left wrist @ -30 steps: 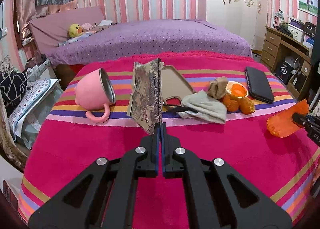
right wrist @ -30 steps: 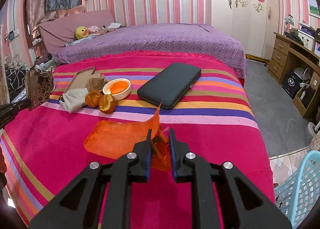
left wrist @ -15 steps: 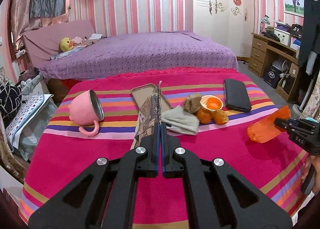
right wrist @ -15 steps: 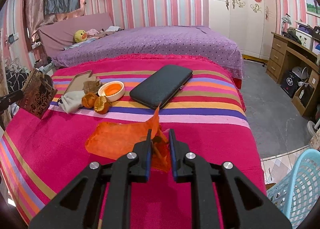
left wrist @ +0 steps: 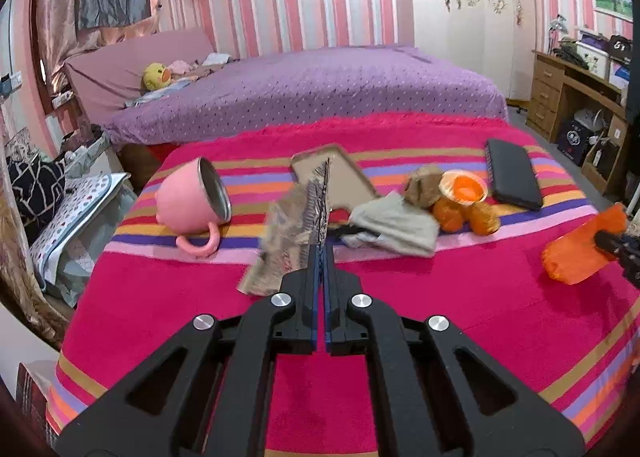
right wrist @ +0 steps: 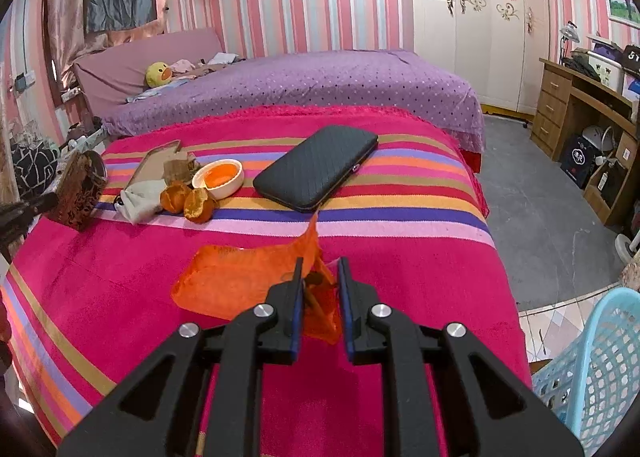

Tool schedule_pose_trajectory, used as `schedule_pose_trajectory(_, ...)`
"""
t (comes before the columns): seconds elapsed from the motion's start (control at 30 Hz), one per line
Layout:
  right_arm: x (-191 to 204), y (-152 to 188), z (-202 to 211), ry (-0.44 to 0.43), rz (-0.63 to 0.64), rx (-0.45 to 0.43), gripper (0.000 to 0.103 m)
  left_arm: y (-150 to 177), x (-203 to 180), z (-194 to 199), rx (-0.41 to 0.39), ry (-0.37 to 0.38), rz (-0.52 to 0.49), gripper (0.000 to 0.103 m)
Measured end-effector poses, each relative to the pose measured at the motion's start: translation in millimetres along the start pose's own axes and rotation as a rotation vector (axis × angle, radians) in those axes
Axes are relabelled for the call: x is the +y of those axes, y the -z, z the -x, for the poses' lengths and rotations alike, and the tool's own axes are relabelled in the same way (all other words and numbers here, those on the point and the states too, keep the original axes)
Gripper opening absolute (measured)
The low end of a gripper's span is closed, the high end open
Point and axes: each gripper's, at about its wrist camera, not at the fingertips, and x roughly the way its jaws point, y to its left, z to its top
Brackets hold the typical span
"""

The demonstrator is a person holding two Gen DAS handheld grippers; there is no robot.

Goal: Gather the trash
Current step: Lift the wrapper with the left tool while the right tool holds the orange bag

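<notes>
My left gripper [left wrist: 323, 253] is shut on a crumpled brown patterned wrapper [left wrist: 294, 235] and holds it above the striped bedspread [left wrist: 420, 297]; it also shows at the left in the right wrist view [right wrist: 78, 189]. My right gripper [right wrist: 319, 269] is shut on an orange plastic wrapper [right wrist: 240, 281], held over the bed; it shows at the right in the left wrist view [left wrist: 580, 253]. Orange peels [right wrist: 188, 199], a brown crumpled paper [right wrist: 178, 167] and a small bowl [right wrist: 218, 177] lie on the bed.
A pink mug [left wrist: 192, 203] lies on its side at the left. A black wallet [right wrist: 316, 169], a phone case [left wrist: 340, 177] and a grey cloth [left wrist: 394, 225] lie on the bed. A light blue basket [right wrist: 596, 369] stands on the floor at the right. A wooden desk [right wrist: 580, 113] is beyond.
Both grippers have pulled back and up from the bed with their wrappers. The brown wrapper has swung in the left gripper. The right view has turned slightly toward the basket.
</notes>
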Motion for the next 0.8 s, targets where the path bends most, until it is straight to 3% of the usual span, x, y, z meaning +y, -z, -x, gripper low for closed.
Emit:
schedule_pose_trajectory(0.1,3,1,-2,0.001,0.005,0.005,0.016,4,8,-9,0.022,-0.020,0.016,0.005)
schedule_pose_trajectory(0.23,10,2,-7,0.008,0.027,0.019,0.016,9,22,-20,0.051,-0.015,0.059,0.036)
schedule_pose_trajectory(0.3,12,2,-9,0.013,0.032,0.023,0.016,12,31,-29,0.070,-0.009,0.094,0.045)
schedule_pose_trajectory(0.53,13,2,-12,0.013,0.028,0.031,0.016,18,44,-55,0.128,-0.009,0.136,0.050)
schedule_pose_trajectory(0.63,14,2,-13,0.013,0.034,0.034,0.016,16,49,-57,0.127,0.025,0.164,0.061)
schedule_pose_trajectory(0.8,14,3,-13,0.013,0.026,0.037,0.016,15,55,-68,0.149,0.021,0.178,0.074)
